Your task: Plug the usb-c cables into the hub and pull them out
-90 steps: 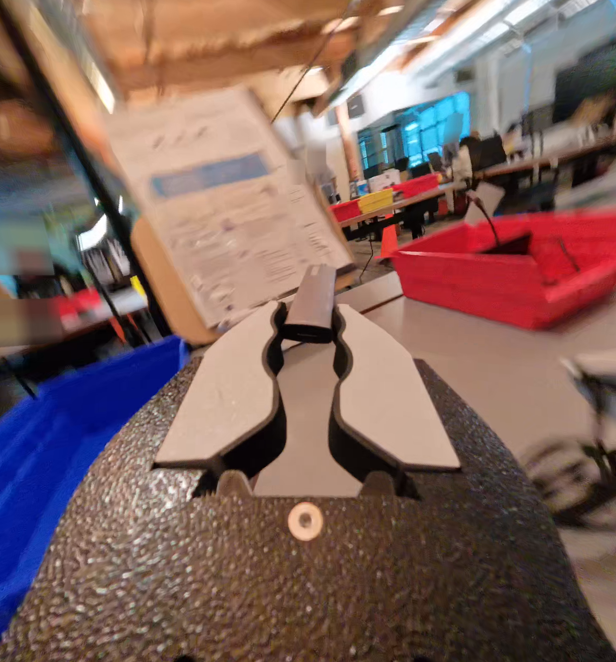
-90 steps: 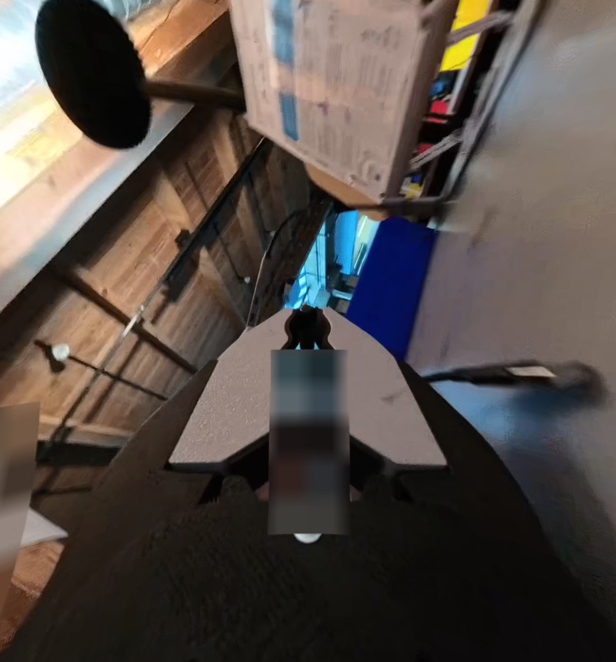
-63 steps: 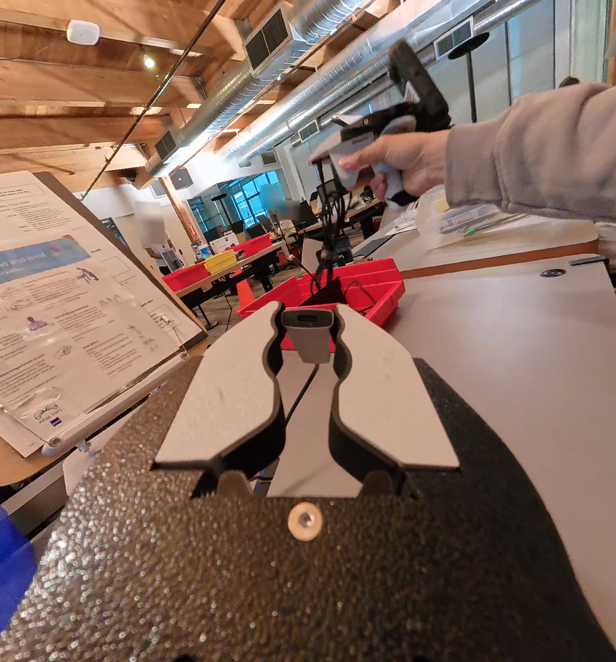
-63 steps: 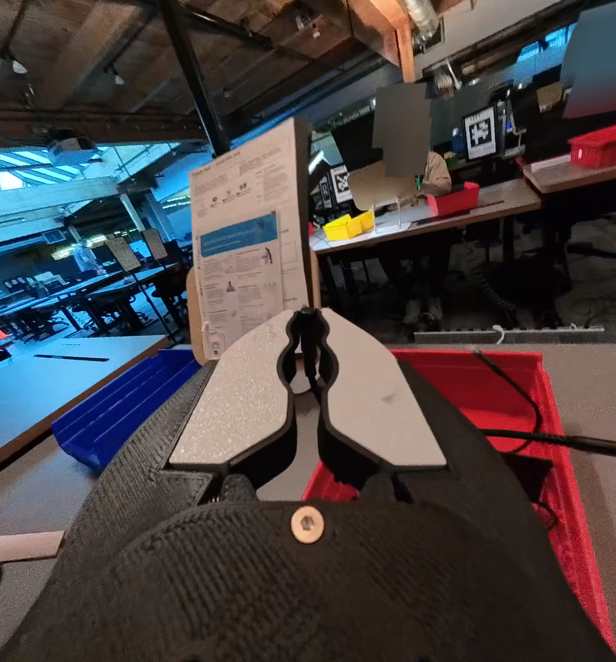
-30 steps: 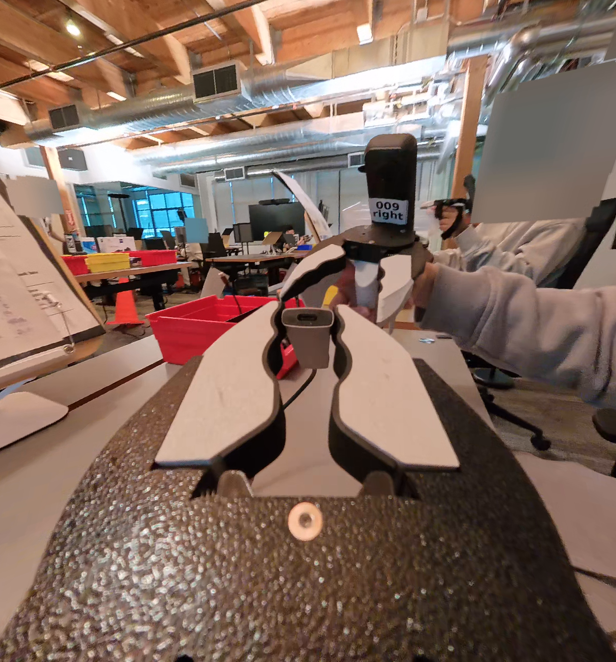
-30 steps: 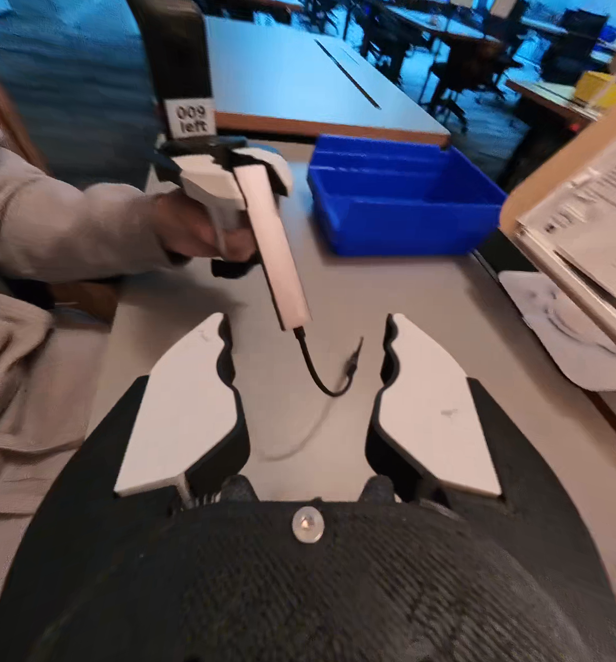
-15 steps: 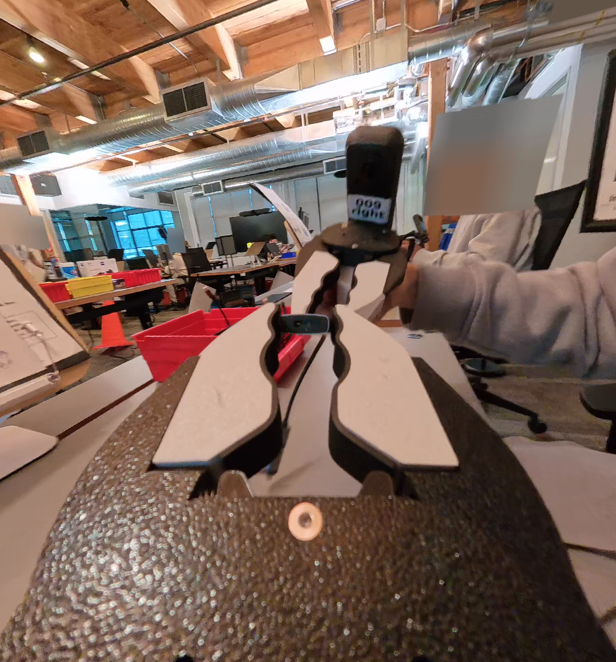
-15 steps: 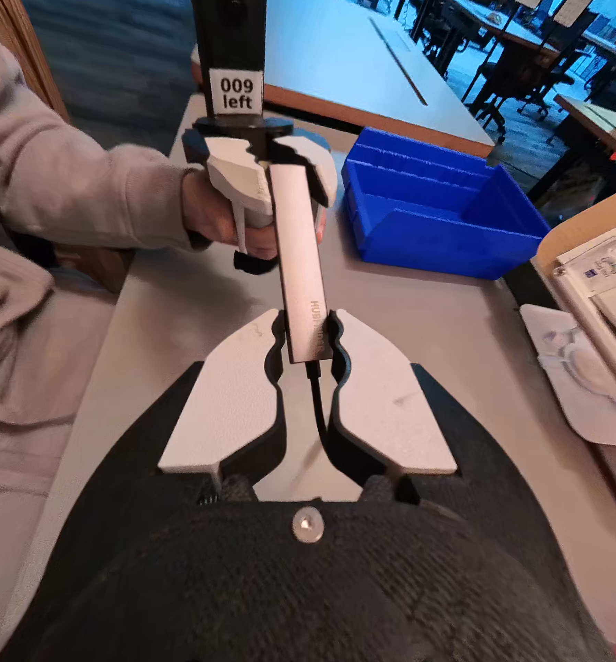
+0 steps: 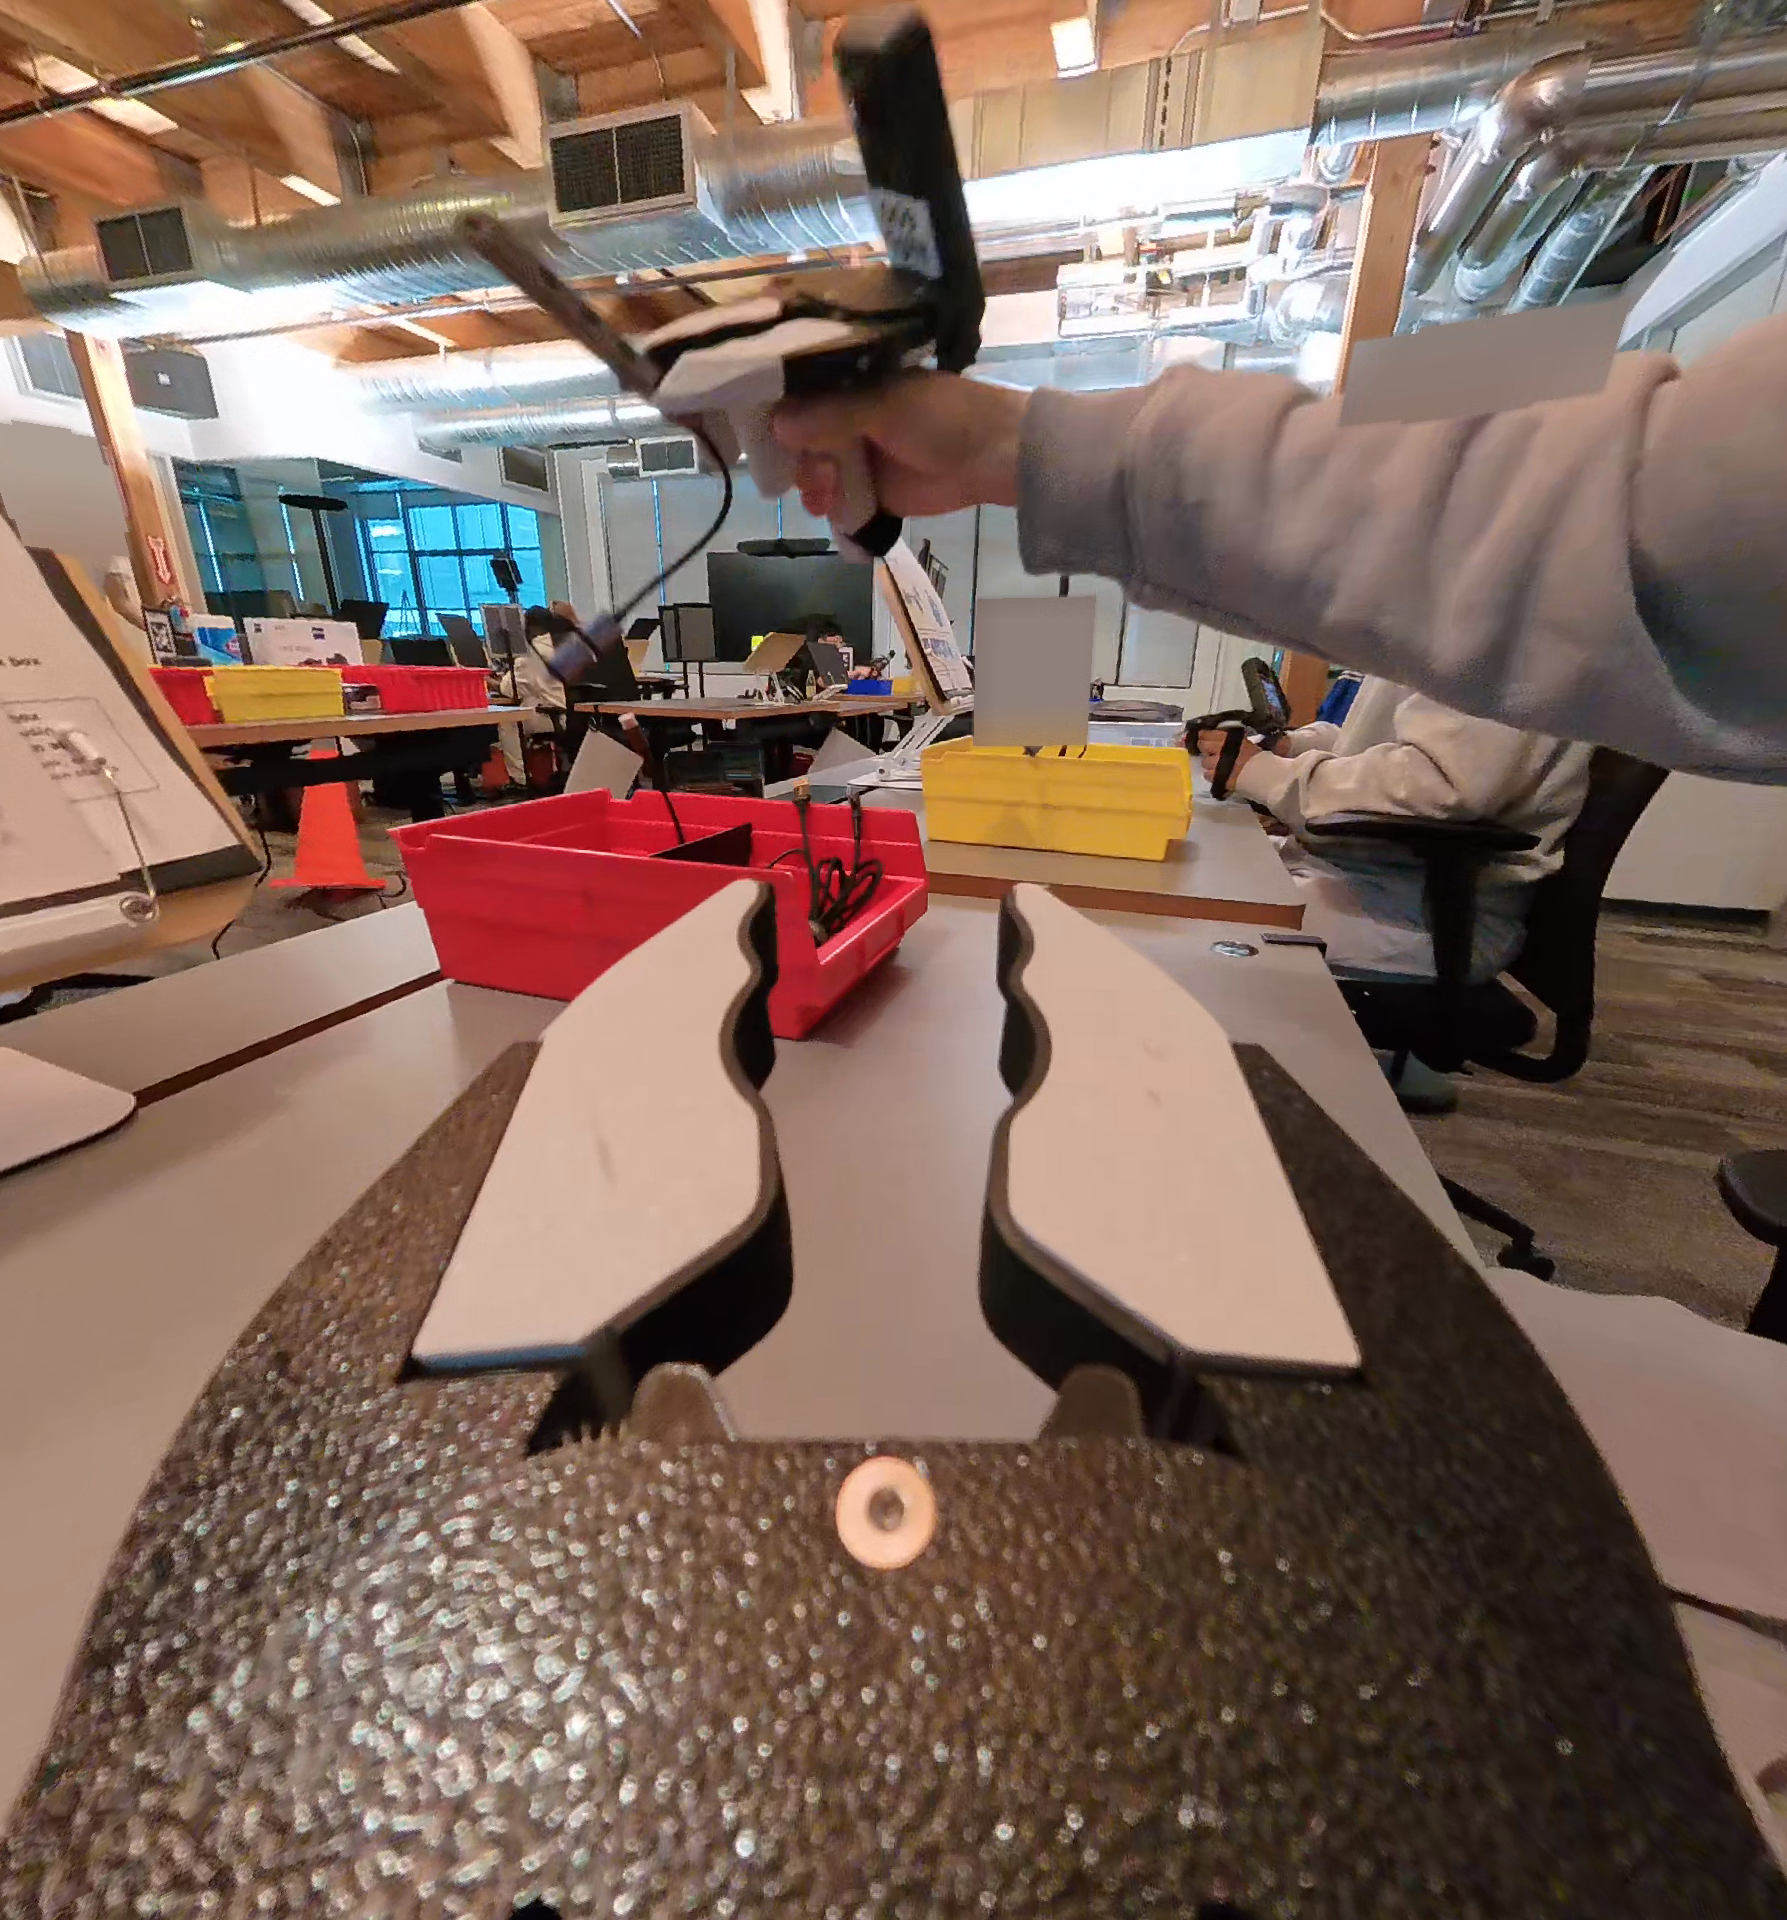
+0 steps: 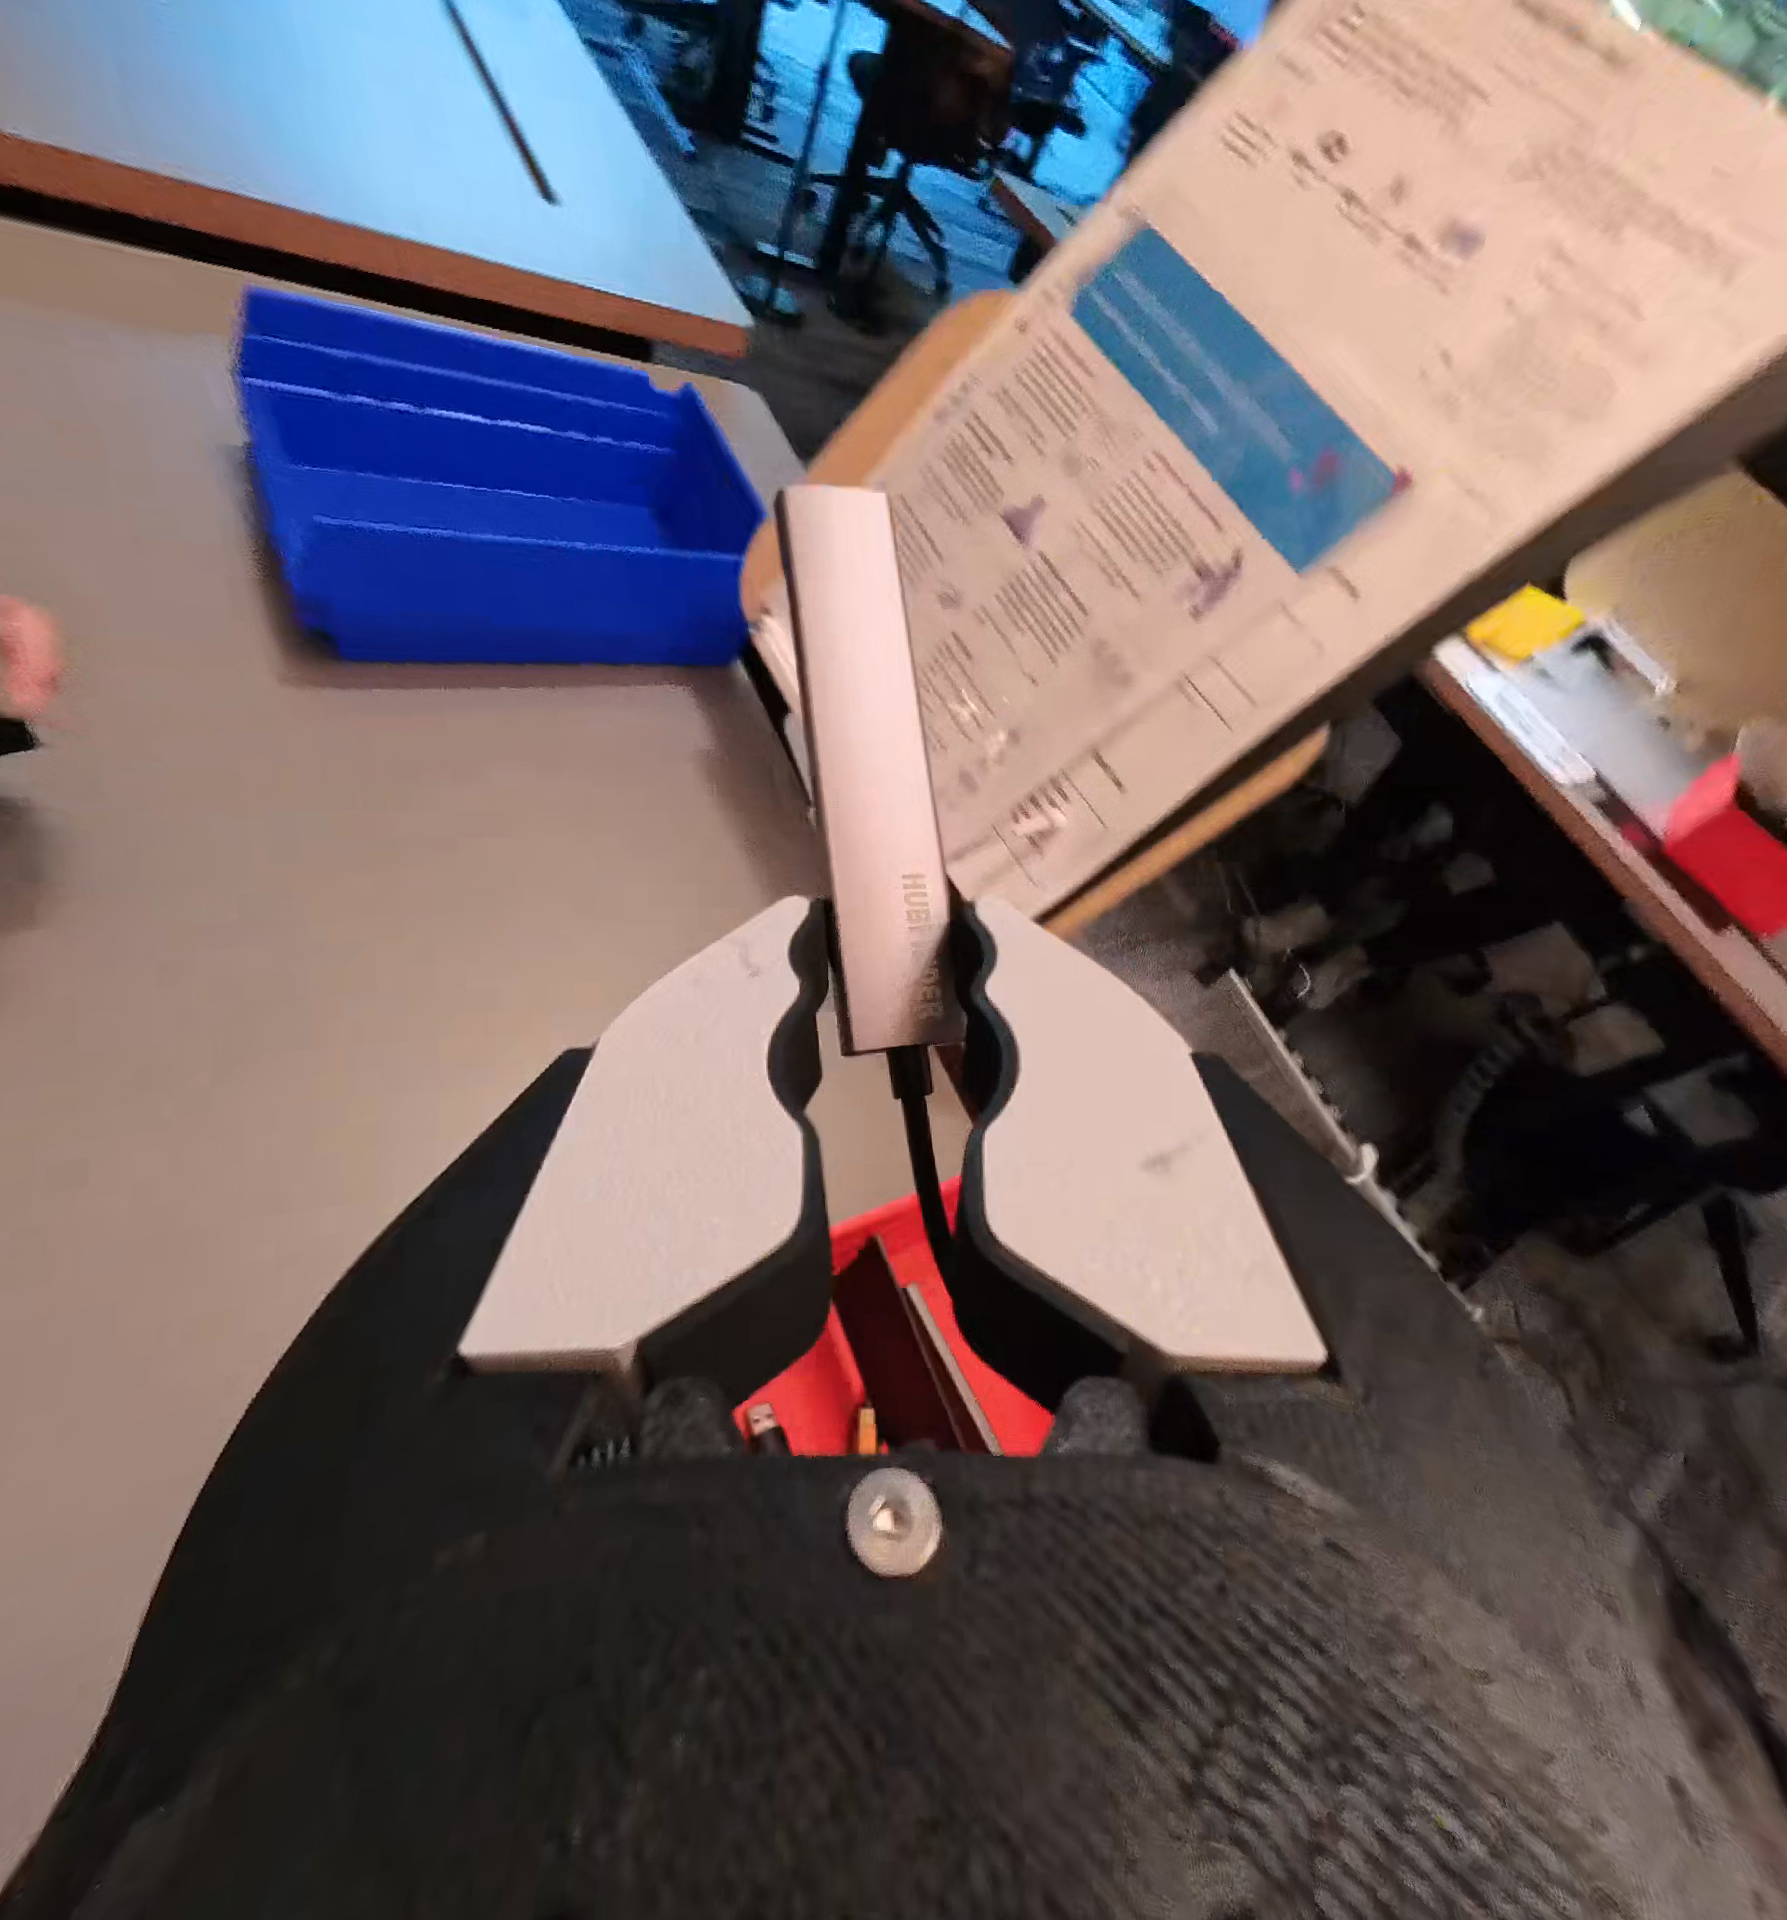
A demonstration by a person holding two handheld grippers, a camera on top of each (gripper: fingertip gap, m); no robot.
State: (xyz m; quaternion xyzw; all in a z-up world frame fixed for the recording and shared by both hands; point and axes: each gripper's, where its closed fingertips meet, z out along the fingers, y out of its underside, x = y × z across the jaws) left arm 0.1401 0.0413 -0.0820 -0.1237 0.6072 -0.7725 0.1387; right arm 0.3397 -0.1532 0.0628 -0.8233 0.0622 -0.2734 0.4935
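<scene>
Left wrist view, L to R: a slanted doc stand w/ printed sheets [image 9: 27, 790] at the far left edge, then the red bin [image 9: 598, 883] on the grey table [image 9: 193, 1195], black cables lying in its right compartment. Left gripper [image 9: 878, 966] is low over the table w/ jaws apart and nothing between them. Above the bin, the right gripper [image 9: 660, 358] is up in the air in a person's hand [image 9: 899, 457], grey sleeve [image 9: 1388, 561] running off to the right. A yellow bin [image 9: 1055, 795] sits on the next desk behind.

Right wrist view, L to R: blue bin [image 10: 484, 520] on the table, well apart from the gripper. Right gripper [image 10: 889, 935] is clamped on the near end of the slim grey USB hub [image 10: 863, 748], which points away from the camera. The hub's own black cable [image 10: 920, 1153] drops from that end toward the red bin below. Doc stand fills the upper right, blurred.
</scene>
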